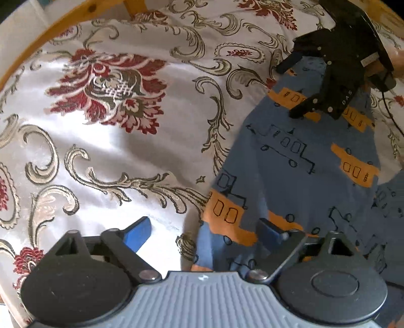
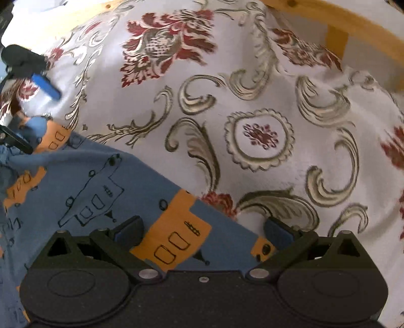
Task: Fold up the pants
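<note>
Pants (image 1: 298,161) lie flat on the patterned bedspread (image 1: 106,156), blue with orange bus print, filling 3 to 6 o'clock in the left wrist view and 7 to 9 o'clock in the right.

Left gripper (image 1: 204,232): fingers spread wide, straddling the fabric edge, one pad over bare bedspread, one over cloth. Nothing pinched.

Right gripper (image 2: 203,228): also spread, jaws either side of the diagonal hem, low over it. No grasp yet.

My read: both are lined up on the same long edge at opposite ends so the edge lifts evenly for a fold. Wooden bed frame (image 2: 335,22) at 12 to 1 o'clock.
</note>
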A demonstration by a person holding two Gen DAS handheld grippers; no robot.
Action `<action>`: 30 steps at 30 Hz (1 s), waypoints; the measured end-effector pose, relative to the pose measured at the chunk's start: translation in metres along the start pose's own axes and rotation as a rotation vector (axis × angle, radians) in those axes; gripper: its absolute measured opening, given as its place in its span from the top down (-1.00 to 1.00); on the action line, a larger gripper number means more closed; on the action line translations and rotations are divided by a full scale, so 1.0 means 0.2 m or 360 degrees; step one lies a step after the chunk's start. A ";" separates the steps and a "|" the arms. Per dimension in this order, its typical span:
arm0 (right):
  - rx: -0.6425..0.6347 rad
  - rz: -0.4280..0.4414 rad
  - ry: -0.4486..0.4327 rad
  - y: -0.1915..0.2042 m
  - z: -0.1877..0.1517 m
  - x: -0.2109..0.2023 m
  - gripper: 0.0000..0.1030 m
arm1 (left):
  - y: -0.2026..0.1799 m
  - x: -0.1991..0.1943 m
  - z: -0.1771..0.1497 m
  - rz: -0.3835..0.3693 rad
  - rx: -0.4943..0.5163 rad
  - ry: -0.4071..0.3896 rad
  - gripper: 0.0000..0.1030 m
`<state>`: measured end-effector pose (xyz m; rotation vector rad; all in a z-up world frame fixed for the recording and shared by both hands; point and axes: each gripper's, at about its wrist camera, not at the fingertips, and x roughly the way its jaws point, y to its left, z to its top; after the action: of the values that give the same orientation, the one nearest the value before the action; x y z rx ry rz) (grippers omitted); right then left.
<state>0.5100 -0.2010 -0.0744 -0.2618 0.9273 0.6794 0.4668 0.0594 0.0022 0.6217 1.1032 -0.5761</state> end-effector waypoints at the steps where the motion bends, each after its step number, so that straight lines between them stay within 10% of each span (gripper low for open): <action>1: -0.0007 -0.0004 -0.0002 0.00 0.00 -0.01 -0.88 | 0.01 0.00 0.00 -0.0019 -0.0013 0.0004 -0.58; 8: -0.0059 -0.0052 -0.0012 0.01 0.01 -0.03 -0.41 | 0.08 0.02 0.01 -0.0100 -0.0142 0.0078 0.24; 15: -0.0109 -0.0075 -0.0002 0.05 0.01 -0.04 0.60 | 0.01 0.03 -0.01 0.0000 -0.0110 0.0086 0.93; 20: -0.0130 -0.0188 -0.0052 0.09 -0.01 -0.10 1.00 | -0.03 -0.02 -0.03 0.0108 -0.0149 -0.0010 0.98; 30: -0.0148 -0.0294 -0.0268 0.26 -0.14 -0.42 1.00 | -0.17 -0.20 -0.11 0.0370 -0.0177 -0.0237 0.99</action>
<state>0.4241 -0.2102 -0.0197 -0.3625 0.7021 0.5648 0.4164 0.0563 0.0276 0.5907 0.9019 -0.3520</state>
